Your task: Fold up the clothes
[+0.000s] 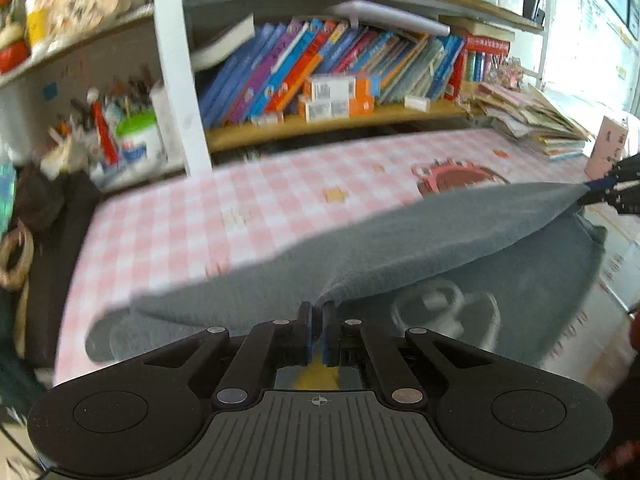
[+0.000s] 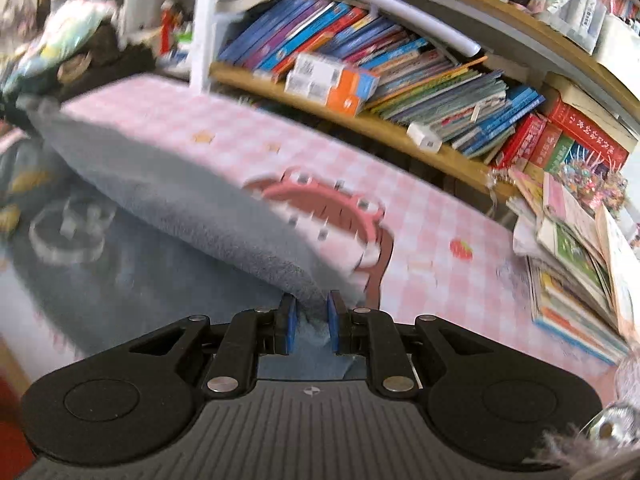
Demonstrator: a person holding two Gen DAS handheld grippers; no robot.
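The left gripper (image 1: 318, 322) is pinched tight on one corner of a grey sweatshirt (image 1: 400, 236), and the right gripper (image 2: 312, 320) is narrowly closed on a bunched bit of the same edge. Between the two tools that edge runs as one taut line, lifted off the pink checked tablecloth (image 1: 180, 216); the rest of the garment lies flat below and nearer the person, with a pale printed motif (image 1: 444, 312) just beyond and to the right of the left tool's fingers. So the fold line, I judge, lies across the span between the hands, and the lifted edge has to travel forward, away from both tools and toward the bookshelf (image 1: 340, 120), or be laid back over the body; neither hand looks nearer than the other.

The left wrist view alone shows the other tool at the far right end of the edge, and a sleeve-like end trailing left of the fingers. The right wrist view alone shows the pink round mat (image 2: 340, 208) that the raised cloth partly covers
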